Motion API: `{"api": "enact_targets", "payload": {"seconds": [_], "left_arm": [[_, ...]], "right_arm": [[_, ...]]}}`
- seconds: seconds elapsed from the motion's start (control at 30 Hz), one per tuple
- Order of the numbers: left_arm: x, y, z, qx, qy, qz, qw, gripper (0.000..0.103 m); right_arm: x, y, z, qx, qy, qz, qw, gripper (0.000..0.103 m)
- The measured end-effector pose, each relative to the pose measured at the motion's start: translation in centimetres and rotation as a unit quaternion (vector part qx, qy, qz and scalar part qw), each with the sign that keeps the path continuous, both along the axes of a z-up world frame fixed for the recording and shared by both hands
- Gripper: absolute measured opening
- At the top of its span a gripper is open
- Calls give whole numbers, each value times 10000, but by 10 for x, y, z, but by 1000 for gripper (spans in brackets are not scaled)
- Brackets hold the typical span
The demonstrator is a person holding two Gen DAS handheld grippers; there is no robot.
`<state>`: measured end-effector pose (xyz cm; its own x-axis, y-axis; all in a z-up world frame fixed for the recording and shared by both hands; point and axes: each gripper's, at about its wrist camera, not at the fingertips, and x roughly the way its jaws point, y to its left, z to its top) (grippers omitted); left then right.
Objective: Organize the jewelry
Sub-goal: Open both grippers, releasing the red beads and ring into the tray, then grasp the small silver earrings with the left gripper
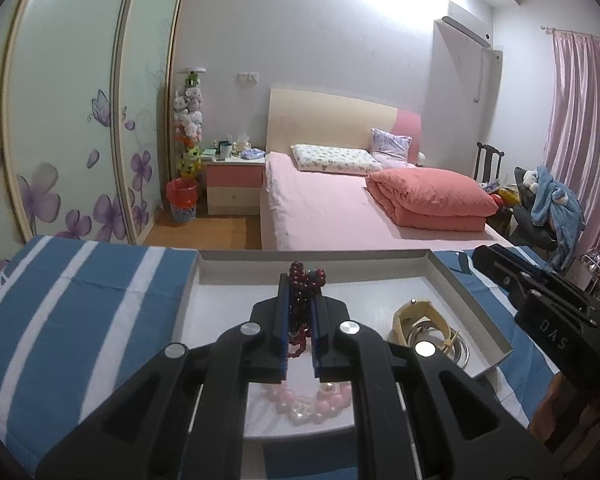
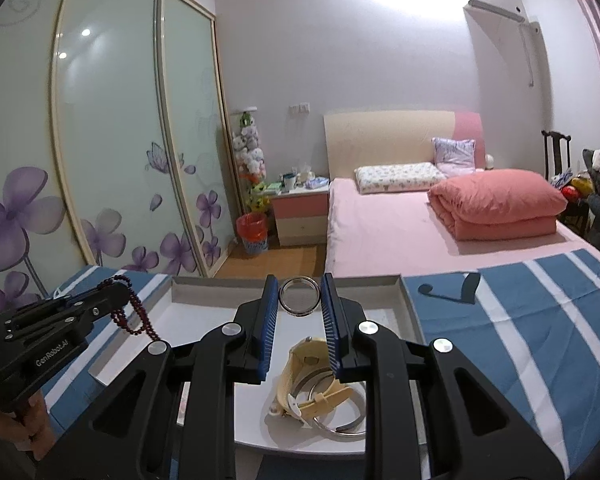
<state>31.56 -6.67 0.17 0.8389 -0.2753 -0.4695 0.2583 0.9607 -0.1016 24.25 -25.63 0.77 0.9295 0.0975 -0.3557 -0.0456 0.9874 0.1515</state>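
Closest to me, under my left gripper (image 1: 300, 300), a pink bead bracelet (image 1: 306, 400) lies on the white floor of the shallow tray (image 1: 460, 280). The left jaws are clamped tight on a dark red bead strand (image 1: 305, 280), which bunches above the pads and hangs in loops below them. To the right in the same tray sits a cream watch (image 2: 312, 376), its strap curled over a silver bangle (image 2: 348, 420) that it touches. My right gripper (image 2: 300, 300) grasps a thin silver ring bangle (image 2: 300, 295) upright by its edges, pads pressing both sides, above the tray's far half. From the right wrist view the left gripper shows at the left edge, with the red strand dangling off its tip over the tray's left rim. The tray rests on a blue-and-white striped cloth (image 1: 80, 300). Beyond the cloth, a pink bed (image 1: 320, 208) with a folded salmon quilt (image 1: 432, 200) and two pillows; a nightstand (image 1: 234, 188) beside it; flowered wardrobe doors (image 2: 100, 140) to the left.
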Motion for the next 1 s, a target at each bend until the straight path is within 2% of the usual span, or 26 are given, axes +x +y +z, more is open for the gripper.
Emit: {"api": "enact_targets", "payload": {"seconds": [0.23,0.3,0.37,0.77,0.9,1.0], "left_arm": [[11,-4,-16,-40,201,-97,9997,10],[12,-2,-17,-103,207,-120,9997,12],[12,-1,-16,-166,216,-124,9996,20],[9,9,-9,-240,266,41,9994,22],[-6,19,-5,-194,299,12,9994,29],[-23,27,-6,-124,424,-140,9989,29]], "right_arm": [[14,1,-10,122,268,75,9995,24],[17,2,-12,118,339,122,9993,35],[16,0,-11,112,285,93,9995,47],[6,-12,-2,229,116,-61,9997,47],[-6,-12,4,249,85,-51,9996,47],[-19,-11,7,209,91,18,9997,47]]}}
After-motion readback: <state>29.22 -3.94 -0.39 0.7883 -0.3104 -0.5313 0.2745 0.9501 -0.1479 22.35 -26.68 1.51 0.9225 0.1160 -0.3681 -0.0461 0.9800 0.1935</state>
